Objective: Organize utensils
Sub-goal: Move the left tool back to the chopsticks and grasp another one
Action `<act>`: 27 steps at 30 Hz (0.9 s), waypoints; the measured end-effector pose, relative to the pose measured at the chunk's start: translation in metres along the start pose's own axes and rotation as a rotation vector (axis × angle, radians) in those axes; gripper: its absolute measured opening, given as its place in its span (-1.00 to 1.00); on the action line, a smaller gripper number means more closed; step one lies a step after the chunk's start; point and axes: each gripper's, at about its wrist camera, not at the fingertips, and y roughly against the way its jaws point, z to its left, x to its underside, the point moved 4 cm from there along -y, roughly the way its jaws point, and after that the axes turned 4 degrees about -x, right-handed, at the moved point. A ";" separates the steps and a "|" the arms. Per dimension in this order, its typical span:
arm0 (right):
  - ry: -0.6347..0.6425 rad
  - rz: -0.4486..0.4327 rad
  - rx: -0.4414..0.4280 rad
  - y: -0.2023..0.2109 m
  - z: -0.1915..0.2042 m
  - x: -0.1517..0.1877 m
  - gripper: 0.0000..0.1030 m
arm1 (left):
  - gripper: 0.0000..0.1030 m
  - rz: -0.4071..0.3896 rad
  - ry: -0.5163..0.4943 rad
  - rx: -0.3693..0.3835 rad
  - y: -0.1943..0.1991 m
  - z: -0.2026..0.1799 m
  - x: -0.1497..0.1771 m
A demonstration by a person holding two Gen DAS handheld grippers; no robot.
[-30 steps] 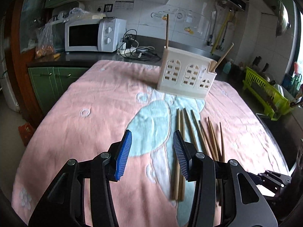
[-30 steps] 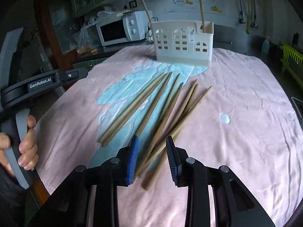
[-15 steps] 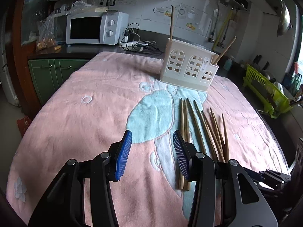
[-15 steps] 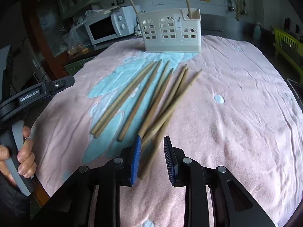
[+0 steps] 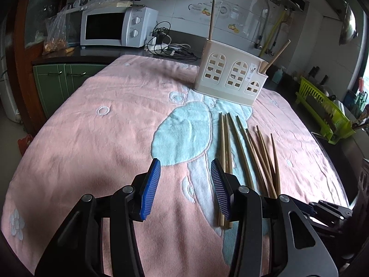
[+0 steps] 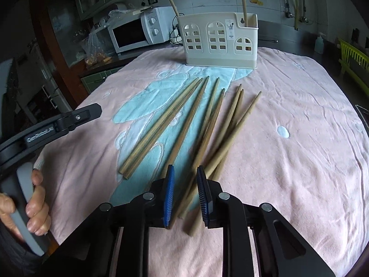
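The right gripper (image 6: 185, 173) is held low over the near ends of the chopsticks (image 6: 203, 124), and its blue pads (image 6: 169, 196) are kept apart, with a few stick ends seen in the gap between them; whether any stick is touched cannot be told. The left gripper (image 5: 185, 169) is held over bare towel (image 5: 92, 138), and its pads (image 5: 151, 184) are spread wide with nothing between them. The chopsticks (image 5: 244, 157) are laid just to its right, side by side and partly crossed, on the pink and blue towel (image 6: 299, 115). Behind them a white holder (image 6: 220, 40) with little window holes is stood upright on the towel, and two sticks (image 6: 242, 0) are already stood in it, one at each end. In the right view the left gripper's handle is held by a hand (image 6: 30, 203) at the table's edge. A microwave (image 5: 115, 26) is seen on the counter behind, and a green rack (image 5: 322, 108) is seen far to the right.
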 end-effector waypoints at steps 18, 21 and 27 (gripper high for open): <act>0.092 0.025 0.153 -0.011 -0.001 0.006 -0.99 | -0.10 0.023 -0.003 0.025 -0.004 0.004 0.008; 0.065 0.019 0.140 -0.007 -0.006 0.007 -0.99 | -0.10 0.037 -0.024 0.041 -0.006 -0.002 0.010; -0.003 0.014 0.089 0.000 -0.022 0.008 -1.00 | -0.14 0.084 -0.077 0.099 -0.013 -0.021 0.022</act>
